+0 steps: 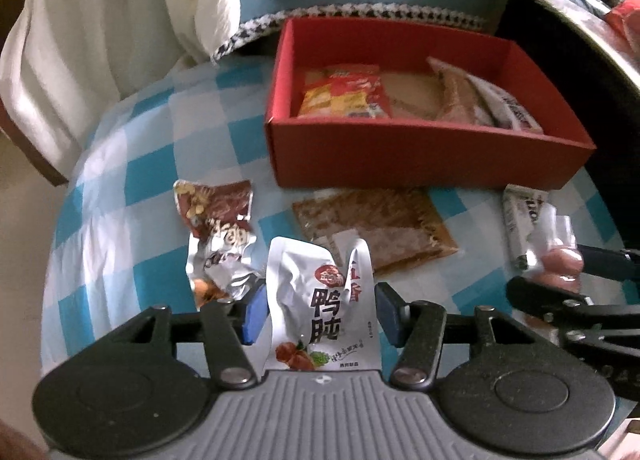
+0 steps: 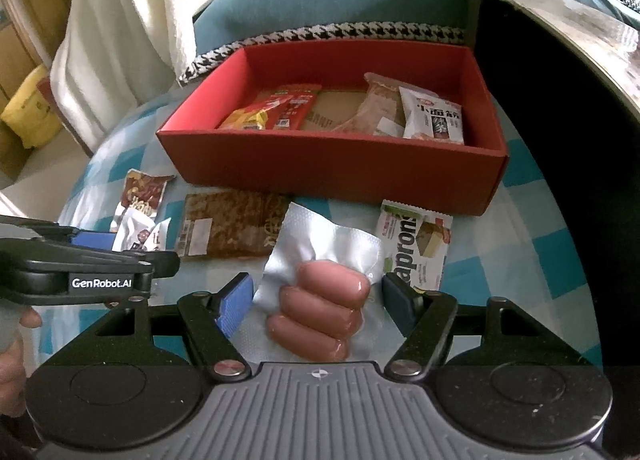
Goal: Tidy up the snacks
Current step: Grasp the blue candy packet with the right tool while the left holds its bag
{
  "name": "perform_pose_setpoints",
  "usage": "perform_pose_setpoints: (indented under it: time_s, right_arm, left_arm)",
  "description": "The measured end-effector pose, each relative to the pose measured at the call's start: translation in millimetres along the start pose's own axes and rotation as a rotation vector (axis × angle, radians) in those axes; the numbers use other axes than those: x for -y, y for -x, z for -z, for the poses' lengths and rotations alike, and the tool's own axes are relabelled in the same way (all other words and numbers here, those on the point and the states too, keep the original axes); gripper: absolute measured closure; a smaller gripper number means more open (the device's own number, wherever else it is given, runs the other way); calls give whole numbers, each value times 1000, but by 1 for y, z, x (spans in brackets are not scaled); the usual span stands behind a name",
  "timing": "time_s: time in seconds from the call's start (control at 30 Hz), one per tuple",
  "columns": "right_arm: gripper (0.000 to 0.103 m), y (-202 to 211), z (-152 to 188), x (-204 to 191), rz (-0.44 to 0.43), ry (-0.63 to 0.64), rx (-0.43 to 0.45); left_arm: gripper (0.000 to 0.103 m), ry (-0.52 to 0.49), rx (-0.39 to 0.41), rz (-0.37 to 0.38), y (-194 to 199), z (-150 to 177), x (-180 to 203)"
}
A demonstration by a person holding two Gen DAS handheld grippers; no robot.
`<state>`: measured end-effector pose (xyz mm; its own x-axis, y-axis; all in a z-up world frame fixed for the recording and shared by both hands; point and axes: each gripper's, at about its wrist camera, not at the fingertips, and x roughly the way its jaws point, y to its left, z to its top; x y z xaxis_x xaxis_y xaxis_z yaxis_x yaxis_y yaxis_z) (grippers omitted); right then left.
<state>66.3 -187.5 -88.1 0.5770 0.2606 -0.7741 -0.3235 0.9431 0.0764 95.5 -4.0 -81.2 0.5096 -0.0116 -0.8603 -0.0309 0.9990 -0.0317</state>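
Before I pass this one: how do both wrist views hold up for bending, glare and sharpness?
Left wrist: strong fisheye bend, the checked cloth curves away; the window side is washed out; the silver pouch print reads sharp, the red box slightly soft. Right wrist: same bend; glare on the sausage pack; box labels legible.

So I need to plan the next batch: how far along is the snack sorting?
Partly done. The red box already holds several packets, including a red-yellow packet and a white noodle packet. In hand: the left gripper holds a silver duck packet, the right gripper a sausage pack. Left on the checked cloth: a brown flat pack, a crumpled brown packet and a wafer packet.
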Motion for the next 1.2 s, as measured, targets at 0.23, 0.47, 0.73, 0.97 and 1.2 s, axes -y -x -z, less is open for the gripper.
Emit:
perform_pose_setpoints:
  time_s: [0.23, 0.47, 0.73, 0.97, 1.2]
  right_arm:
    - [40, 7, -8, 4, 10, -12, 40]
    - [49, -4, -12, 19, 25, -76, -1]
    - [20, -24, -2, 47, 39, -256, -85]
    - [12, -30, -4, 4, 5, 141, -109]
    - [5, -52, 8, -8, -1, 331, -167]
  left_arm:
    - [54, -47, 66, -14, 14, -4, 13]
    - [53, -52, 75, -17, 15, -8, 13]
    - [53, -29, 39, 13, 12, -12, 7]
    - [53, -53, 48, 42, 21, -9, -3]
    - [53, -51, 45, 41, 23, -7, -11]
